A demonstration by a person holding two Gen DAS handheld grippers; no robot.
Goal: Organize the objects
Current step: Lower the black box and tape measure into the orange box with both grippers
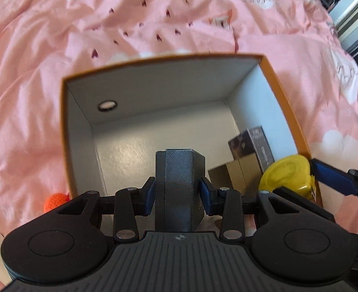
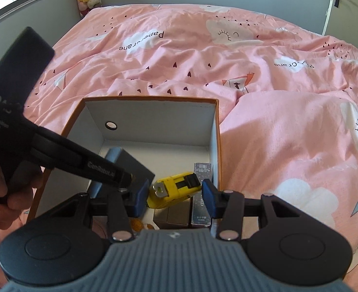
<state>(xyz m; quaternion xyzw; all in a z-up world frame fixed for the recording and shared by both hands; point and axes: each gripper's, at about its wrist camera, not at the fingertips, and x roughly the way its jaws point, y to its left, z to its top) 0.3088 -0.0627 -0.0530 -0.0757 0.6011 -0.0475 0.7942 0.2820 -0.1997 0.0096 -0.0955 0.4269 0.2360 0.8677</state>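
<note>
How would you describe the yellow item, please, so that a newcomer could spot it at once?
On the pink bed stands an open orange box with white walls. At its near right corner, above the small cartons, the right gripper holds a yellow tape measure, the only yellow thing there, with a black clip.

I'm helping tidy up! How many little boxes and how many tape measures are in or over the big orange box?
Little boxes: 3 (dark grey box in the left fingers, brown box, dark printed box)
Tape measures: 1 (yellow tape measure in the right fingers)
Total: 4
</note>
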